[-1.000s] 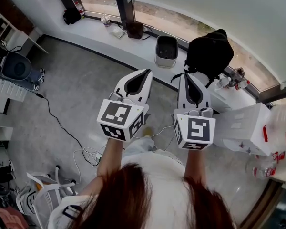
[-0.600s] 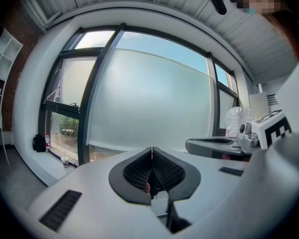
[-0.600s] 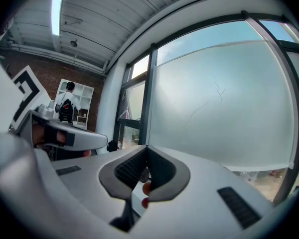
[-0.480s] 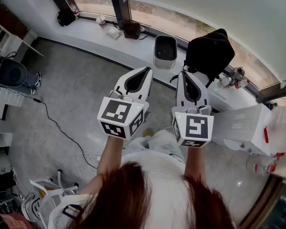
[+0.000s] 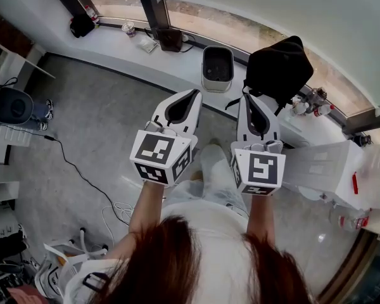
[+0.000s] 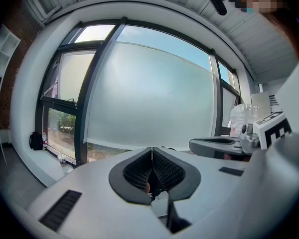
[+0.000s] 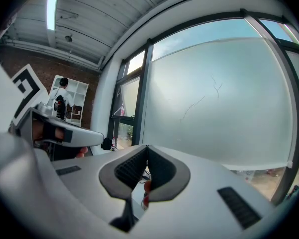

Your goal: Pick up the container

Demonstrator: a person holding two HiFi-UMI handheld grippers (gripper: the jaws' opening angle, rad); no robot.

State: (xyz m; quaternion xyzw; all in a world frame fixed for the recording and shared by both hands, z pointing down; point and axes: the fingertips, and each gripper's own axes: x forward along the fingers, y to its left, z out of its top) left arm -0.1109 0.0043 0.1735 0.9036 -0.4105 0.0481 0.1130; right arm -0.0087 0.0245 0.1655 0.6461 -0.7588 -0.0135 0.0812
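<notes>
The left hand-held gripper [image 6: 152, 152] is seen in its own view with jaws closed on nothing, and the right hand-held gripper [image 7: 146, 152] likewise. Only the head view shows a white container [image 5: 323, 166] with red clasps, probably the one meant, set apart to the right of both.

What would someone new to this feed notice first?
The white left gripper and right gripper are side by side at the centre of the head view, both with jaws shut and nothing between them. Beyond them, on the white sill under the big frosted window, a black backpack sits beside a white bin.
</notes>
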